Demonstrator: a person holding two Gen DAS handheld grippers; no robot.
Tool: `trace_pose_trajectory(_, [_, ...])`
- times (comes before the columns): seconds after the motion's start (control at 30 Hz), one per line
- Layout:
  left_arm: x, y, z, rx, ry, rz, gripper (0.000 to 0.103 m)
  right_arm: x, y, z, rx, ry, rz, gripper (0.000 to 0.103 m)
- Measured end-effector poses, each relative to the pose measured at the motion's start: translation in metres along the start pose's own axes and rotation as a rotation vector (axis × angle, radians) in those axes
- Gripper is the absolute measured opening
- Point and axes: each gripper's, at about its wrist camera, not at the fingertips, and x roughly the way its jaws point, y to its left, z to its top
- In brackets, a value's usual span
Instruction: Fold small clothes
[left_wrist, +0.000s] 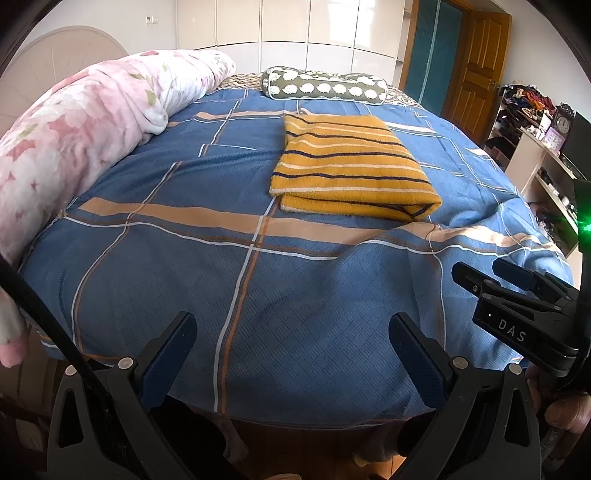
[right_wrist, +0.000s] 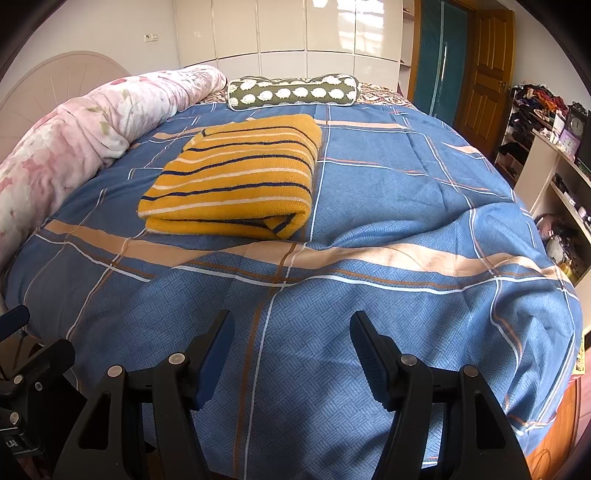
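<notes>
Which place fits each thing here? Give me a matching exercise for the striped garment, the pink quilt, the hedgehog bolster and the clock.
Things:
1. yellow striped garment
2. pink floral quilt
3. green bolster
4. clock

Places or states:
A. rolled along the bed's left edge
B. on the shelf unit at right
C. folded, mid-bed on the blue cover
D. across the far end of the bed

Pairs: 1-C, 2-A, 3-D, 4-B

A folded garment (right_wrist: 236, 173) lies on the bedspread (right_wrist: 369, 229) near mid-bed. Behind it, a bolster pillow (right_wrist: 291, 92) lies across the far end. A rolled quilt (right_wrist: 92, 125) runs along the left edge. Shelving (right_wrist: 554, 177) stands right of the bed.
</notes>
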Motion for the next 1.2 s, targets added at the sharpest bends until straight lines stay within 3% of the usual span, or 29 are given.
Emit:
trace_pose_trajectory(0.67, [0.01,0.005,0.002,-0.025,0.035,-0.014,0.103,-0.002,0.005,0.002,-0.02,-0.018,-0.004,0.07])
trace_pose_trajectory(1.0, [0.038,0.011,0.029,-0.009,0.05,0.02,0.103,0.017,0.009,0.003,-0.023,0.001,-0.006,0.071])
trace_pose_trajectory(1.2, [0.054,0.005,0.045,0.01,0.061,0.0,0.103,0.021,0.002,0.016,-0.014,-0.021,-0.005,0.071])
